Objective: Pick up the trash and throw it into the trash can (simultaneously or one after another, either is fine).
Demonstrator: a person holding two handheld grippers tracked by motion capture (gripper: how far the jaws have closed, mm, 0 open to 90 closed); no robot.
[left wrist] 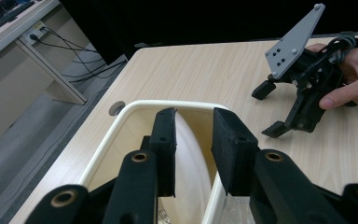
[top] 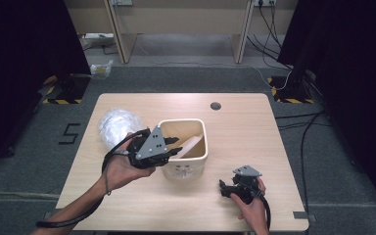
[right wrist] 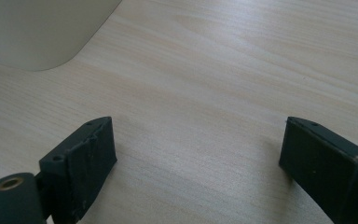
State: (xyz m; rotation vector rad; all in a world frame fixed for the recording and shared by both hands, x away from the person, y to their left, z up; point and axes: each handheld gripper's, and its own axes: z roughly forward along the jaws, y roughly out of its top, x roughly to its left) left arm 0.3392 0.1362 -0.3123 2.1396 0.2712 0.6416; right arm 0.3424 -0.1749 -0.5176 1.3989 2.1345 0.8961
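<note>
A pale wooden table point(top: 127, 205) seen from above, with your two forearms coming in from the near edge. Near the middle of the table stands a cream, square-cornered bin point(top: 204, 142), open at the top. A white plate point(top: 192, 145) leans tilted inside it, resting against the right-hand wall.

Your left gripper point(top: 178, 145) hangs over the bin's left rim, pointing to the right towards the plate. In the left gripper view its two black fingers point(left wrist: 165, 140) stand a little apart, one on each side of the plate's point(left wrist: 191, 154) curved white edge. A narrow gap shows on both sides, so the pads are not pressing on it. The bin's rounded rim point(left wrist: 121, 114) curves round just beyond the fingertips.

Your right gripper point(top: 223, 188) sits low near the table's front right corner, well apart from the bin. Its fingers point(right wrist: 81, 158) are spread wide over bare wood with nothing between them. A rounded corner of the bin point(right wrist: 37, 32) shows at the upper left of the right gripper view.

A crumpled clear plastic bag point(top: 117, 123) lies on the table just left of the bin, behind your left hand
</note>
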